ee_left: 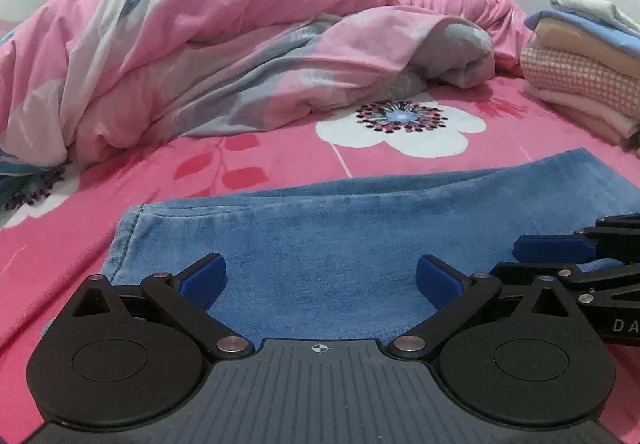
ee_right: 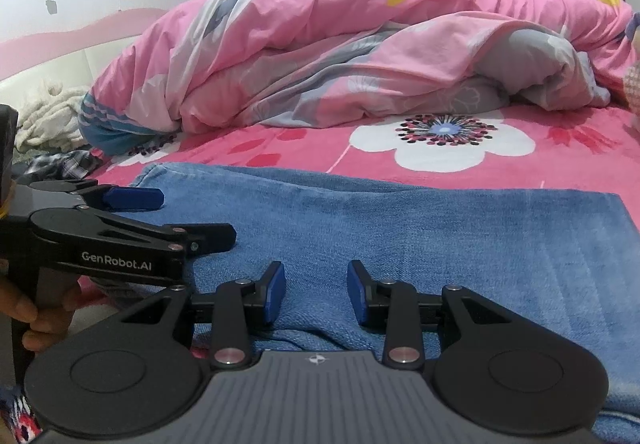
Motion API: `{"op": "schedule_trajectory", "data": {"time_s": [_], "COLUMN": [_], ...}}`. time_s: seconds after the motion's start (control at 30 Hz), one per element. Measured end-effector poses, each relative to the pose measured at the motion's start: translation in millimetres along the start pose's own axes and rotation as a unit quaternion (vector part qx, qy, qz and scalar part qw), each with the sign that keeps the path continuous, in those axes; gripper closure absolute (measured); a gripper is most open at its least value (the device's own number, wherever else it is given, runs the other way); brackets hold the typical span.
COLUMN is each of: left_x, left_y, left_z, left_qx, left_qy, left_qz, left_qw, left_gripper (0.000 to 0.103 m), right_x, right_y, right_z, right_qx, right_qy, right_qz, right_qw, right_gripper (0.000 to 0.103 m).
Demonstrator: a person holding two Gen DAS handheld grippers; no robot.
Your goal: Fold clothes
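2 tongs, left (ee_left: pixel 322 280) and right (ee_right: pixel 316 294), hover spread and empty over folded blue jeans (ee_left: pixel 360 228) on the bed's (ee_left: pixel 280 160) near side; heavy, pliant denim, best pinched at an edge.

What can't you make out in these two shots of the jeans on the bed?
- Jeans: near edge hidden under both gripper bodies in both wrist views, so waistband, fly and fold count stay unknown.
- Folded stack: cut off by the left view's right edge.
- Right gripper: jaws apart over denim; contact with the cloth unclear.
- Clothes pile: far left in the right view, too small to identify.
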State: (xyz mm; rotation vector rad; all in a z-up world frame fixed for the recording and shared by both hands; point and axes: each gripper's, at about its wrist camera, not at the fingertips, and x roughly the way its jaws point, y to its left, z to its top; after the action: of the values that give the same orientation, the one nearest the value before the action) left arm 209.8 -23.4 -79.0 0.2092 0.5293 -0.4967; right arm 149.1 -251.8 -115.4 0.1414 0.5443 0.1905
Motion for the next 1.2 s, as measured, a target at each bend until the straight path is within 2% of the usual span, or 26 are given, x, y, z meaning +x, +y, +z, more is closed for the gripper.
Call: {"op": "schedule_trajectory", "data": {"time_s": [0.17, 0.23, 0.37, 0.53, 0.67, 0.73, 0.83, 0.97, 1.03, 1.2], "left_x": [-8, -2, 14, 13, 14, 15, 16, 17, 18, 18], "left_y": [7, 8, 4, 8, 7, 7, 7, 8, 8, 9], "left_z": [6, 6, 3, 4, 6, 7, 8, 9, 9, 9], "left_qx": [-0.030, -0.037, -0.022, -0.033, -0.039, -0.043, -0.048, -0.052, -0.053, -0.053], "left_qy": [-0.033, -0.020, 0.020, 0.020, 0.024, 0.027, 0.030, 0.033, 0.034, 0.034], "left_qz": [-0.003, -0.007, 0.007, 0.004, 0.007, 0.010, 0.013, 0.013, 0.014, 0.013], "left_qw": [0.9990, 0.9991, 0.9995, 0.9992, 0.9989, 0.9987, 0.9983, 0.9980, 0.9979, 0.9979], "left_gripper": [0.001, 0.001, 0.000, 0.000, 0.000, 0.000, 0.000, 0.000, 0.000, 0.000], "right_x": [0, 0, -6, -50, -95, -114, -134, -130, -125, -131], "right_y": [-1, -1, -1, -22, -68, -102, -143, -171, -177, -186], "right_z": [0, 0, 4, 13, 20, 23, 20, -1, -11, -24], "right_qx": [0.004, 0.004, 0.014, 0.056, 0.122, 0.179, 0.269, 0.380, 0.410, 0.472], "right_qy": [-0.001, -0.002, 0.007, 0.009, -0.020, -0.035, -0.030, 0.016, 0.038, 0.046], "right_qz": [0.003, 0.003, -0.002, 0.005, -0.039, -0.074, -0.092, -0.042, -0.040, -0.015], "right_qw": [1.000, 1.000, 1.000, 0.998, 0.992, 0.980, 0.958, 0.924, 0.910, 0.880], "right_gripper": [0.066, 0.066, 0.064, 0.048, 0.044, 0.043, 0.042, 0.042, 0.042, 0.043]}}
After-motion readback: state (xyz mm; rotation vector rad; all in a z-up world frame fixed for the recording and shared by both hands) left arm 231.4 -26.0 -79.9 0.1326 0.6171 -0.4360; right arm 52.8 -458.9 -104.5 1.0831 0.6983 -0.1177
